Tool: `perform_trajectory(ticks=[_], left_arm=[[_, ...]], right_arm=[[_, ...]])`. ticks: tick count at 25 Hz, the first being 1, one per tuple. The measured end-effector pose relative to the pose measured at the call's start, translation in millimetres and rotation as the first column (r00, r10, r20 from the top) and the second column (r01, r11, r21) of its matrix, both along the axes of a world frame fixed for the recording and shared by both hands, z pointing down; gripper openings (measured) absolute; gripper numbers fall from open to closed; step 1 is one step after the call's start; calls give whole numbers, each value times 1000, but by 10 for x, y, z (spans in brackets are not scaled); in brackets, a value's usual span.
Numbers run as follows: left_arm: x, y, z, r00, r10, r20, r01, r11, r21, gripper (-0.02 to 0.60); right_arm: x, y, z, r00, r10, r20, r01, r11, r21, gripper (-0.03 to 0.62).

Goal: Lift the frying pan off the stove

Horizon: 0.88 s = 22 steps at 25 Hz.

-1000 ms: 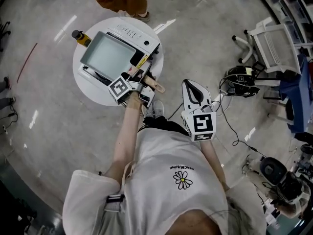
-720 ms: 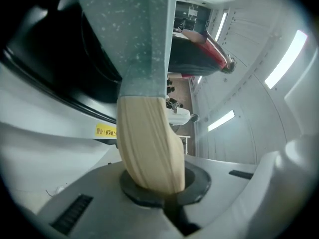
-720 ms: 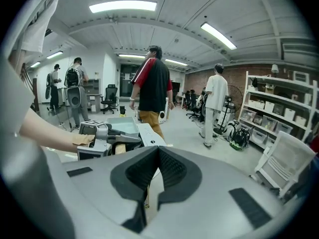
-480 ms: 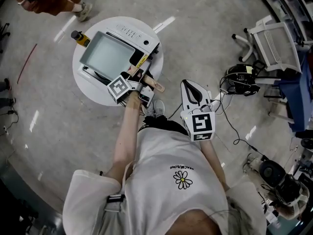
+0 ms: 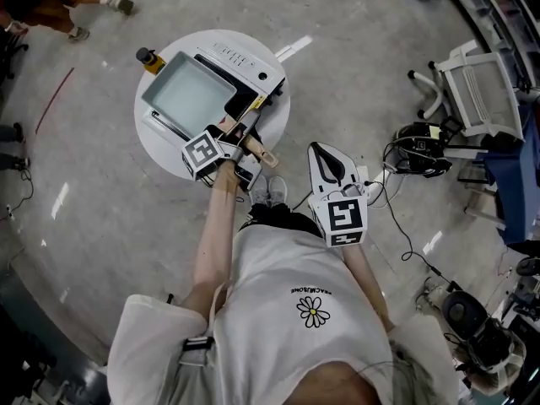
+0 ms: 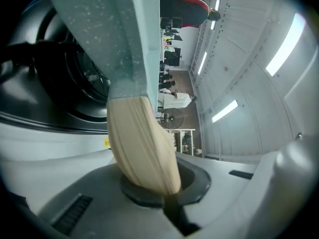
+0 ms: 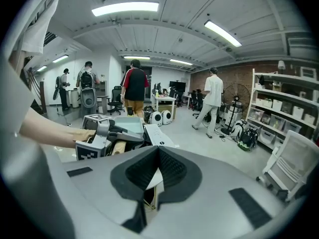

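Okay, far left on the round white table (image 5: 162, 157): small bottle (image 5: 150, 57) w/ a dark cap, standing just beside the stove (image 5: 240, 57); not part of the job.

Next along, the square grey-green frying pan (image 5: 187, 95) lies flat over the stove's top and covers most of it; only the white control strip shows at the far edge.

Then the left gripper (image 6: 165, 192): jaws clamped tight on the end of the pan's wooden handle (image 6: 142, 143); grip looks solid, handle wedged deep btwn the pads. In the left gripper view the pan's speckled wall runs away from the jaws, w/ the stove's dark burner ring (image 6: 82, 78) close alongside. Can't tell whether the pan base has cleared the burner or sits on it; no obvious gap in the head view either.

So, my read: grasp done, lift barely begun or not begun. What's left is raising the pan clear of the stove, prob. one-handed, minding the weight levering on that handle end.

On to the right gripper (image 7: 157, 158), held out in front of the person's body, well apart from the table; jaws together, nothing btwn them; idle.

Far right, black cables (image 5: 418, 146) and a white chair (image 5: 481, 91) on the floor; out of play.
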<state>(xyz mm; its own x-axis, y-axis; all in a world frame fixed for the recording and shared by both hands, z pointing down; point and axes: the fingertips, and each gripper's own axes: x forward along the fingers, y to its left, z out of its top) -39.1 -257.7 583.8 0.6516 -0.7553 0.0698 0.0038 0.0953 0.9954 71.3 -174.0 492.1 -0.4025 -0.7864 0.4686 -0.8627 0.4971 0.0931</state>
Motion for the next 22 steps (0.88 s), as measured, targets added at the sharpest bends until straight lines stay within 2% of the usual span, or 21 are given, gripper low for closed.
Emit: perform_trajectory(ticks=[2,5,12,19,22], left_arm=[[-58,13,-32,1000,-8,11,8,1000,6,-3],[-152,54,-66,996,4,85,-7,999,33,-3],[-223,93,-532,975,10,222,-47,985,165,-3],[-250,135,-1292,940,-31,340,-89,939,331,-3],[-296,143,-1628,911,-69,407,-111,909,402,-3]], right_arm=[[-47,11,-13,1000,-18,4,18,1000,4,3],[-105,42,-26,999,-45,10,45,999,6,3],[-175,4,-199,995,-94,27,92,993,73,3],[-324,-138,-540,985,-163,52,151,970,190,3],[-477,-229,-725,973,-224,55,204,946,252,3]])
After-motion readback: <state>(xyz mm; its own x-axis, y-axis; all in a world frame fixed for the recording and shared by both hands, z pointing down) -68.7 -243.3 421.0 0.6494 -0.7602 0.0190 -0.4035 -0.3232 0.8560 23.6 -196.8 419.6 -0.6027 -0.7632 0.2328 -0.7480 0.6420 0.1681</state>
